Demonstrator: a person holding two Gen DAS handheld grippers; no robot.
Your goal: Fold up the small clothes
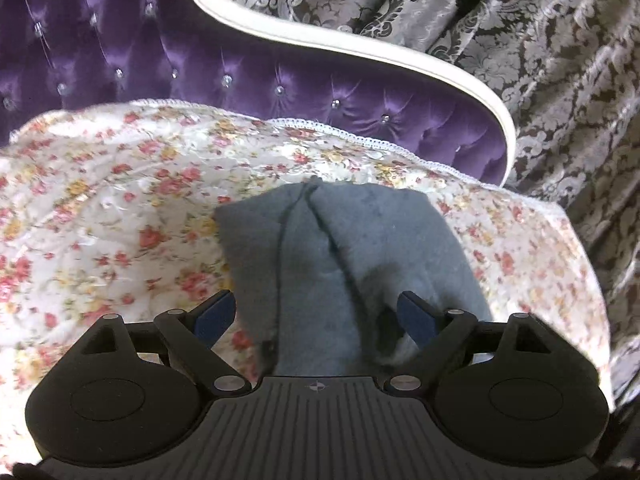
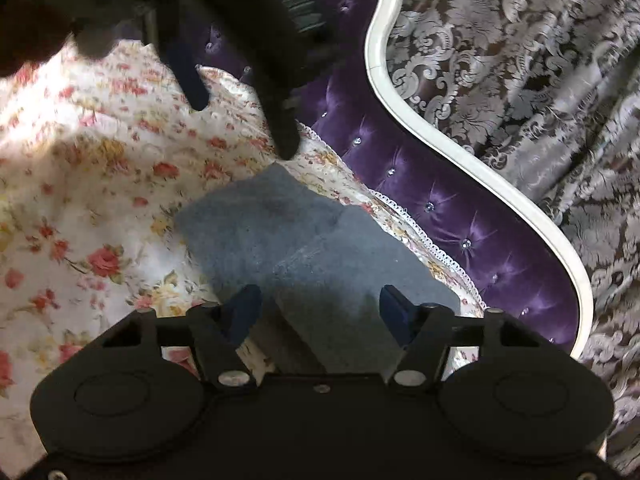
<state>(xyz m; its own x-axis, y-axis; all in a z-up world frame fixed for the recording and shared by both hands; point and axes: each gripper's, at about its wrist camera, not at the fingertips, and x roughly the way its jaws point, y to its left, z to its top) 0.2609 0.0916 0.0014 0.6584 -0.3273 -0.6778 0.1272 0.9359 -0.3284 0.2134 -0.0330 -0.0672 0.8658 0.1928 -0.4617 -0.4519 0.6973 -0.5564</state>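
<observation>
- bed (image 1: 472,148): purple tufted headboard, white curved frame
- floral cover (image 1: 120,208) spread over the bed, lace trim at the headboard edge
- grey cloth (image 1: 340,248) lies folded on the cover, near the trim

Fuzzy matt grey cloth (image 1: 344,248) under my tongs, on a nubbly floral cotton spread (image 1: 120,200); glossy purple satin headboard (image 1: 120,32) behind.
</observation>
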